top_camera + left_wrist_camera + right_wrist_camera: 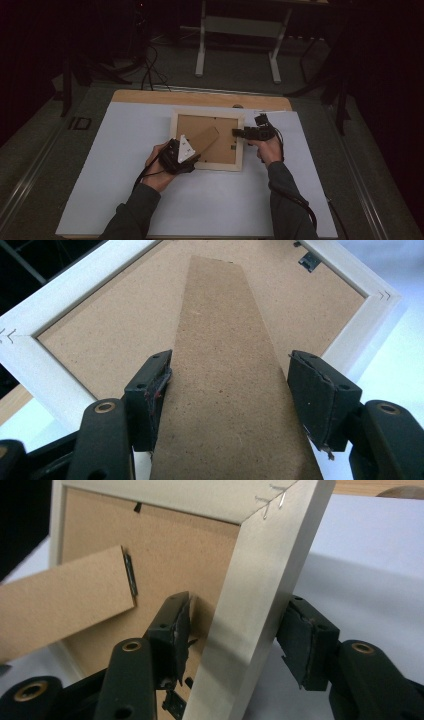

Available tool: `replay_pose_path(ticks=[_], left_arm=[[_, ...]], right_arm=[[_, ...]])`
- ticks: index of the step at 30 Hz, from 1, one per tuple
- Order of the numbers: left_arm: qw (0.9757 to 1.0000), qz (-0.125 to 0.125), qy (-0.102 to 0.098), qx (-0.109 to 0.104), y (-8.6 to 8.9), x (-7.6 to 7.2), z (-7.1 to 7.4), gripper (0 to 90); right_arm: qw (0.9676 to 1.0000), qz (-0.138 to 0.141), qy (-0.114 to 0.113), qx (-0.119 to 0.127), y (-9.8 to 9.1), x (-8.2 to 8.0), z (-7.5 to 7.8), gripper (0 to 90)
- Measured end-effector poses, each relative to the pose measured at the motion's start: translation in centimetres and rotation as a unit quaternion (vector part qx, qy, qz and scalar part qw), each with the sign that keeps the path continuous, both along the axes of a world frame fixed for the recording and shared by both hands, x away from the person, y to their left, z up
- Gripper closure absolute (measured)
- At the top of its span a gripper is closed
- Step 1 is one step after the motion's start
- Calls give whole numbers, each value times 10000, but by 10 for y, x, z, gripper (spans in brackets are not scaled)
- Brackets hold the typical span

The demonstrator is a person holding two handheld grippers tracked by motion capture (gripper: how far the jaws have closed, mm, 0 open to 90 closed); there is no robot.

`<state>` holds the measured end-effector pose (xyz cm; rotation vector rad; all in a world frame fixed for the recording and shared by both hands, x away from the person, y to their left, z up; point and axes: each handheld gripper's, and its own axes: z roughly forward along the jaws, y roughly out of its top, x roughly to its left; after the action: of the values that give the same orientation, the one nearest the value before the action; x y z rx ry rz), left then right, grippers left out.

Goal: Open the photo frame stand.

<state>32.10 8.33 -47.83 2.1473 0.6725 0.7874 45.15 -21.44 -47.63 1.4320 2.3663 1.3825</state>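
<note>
Scene: a picture frame [206, 140] is seen lying face down on the white sheet of the table [115, 165], its brown backing board [105, 325] turned up.
Work in hand: the frame's cardboard easel stand [204, 140] is judged to be the part being handled, with the frame steadied meanwhile.
Left gripper [179, 156]: its jaws are set wide on either side of the stand (left gripper view); one pad lies at the stand's edge and the other stands clear, so no grip is made.
Right gripper [239, 132]: its jaws straddle the frame's right rail [250, 605], one inside over the backing and one outside; small gaps appear at both pads, so the rail is bracketed, not clamped.
Done so far: the stand is already raised off the backing, hanging from its hinge [131, 577].
Left to do: the stand is yet to be gripped and set (whether folded flat or opened out cannot be told).
Containers: the frame is the sole holder present; the backing board is seated inside its rails, with a retaining tab [310, 261] at the rim.
</note>
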Motion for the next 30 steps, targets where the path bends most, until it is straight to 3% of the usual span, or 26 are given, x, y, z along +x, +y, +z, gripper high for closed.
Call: replay_pose_path(ticks=[10,23,26,30], left_arm=[[9999,-70,-89,-45,1,-1,-1,377],[10000,-47,-61,-53,1,2,-4,347],[9998,-67,-108,-160,1,1,-3,326],[9998,-86,-20,-163,0,3,-4,291]], right_arm=[[9992,-32,15,398,-16,-5,0,589],[9990,-123,-91,422,-15,-8,0,594],[9990,-116,-109,414,-15,-9,1,595],[9990,-129,-147,404,-14,-10,2,597]])
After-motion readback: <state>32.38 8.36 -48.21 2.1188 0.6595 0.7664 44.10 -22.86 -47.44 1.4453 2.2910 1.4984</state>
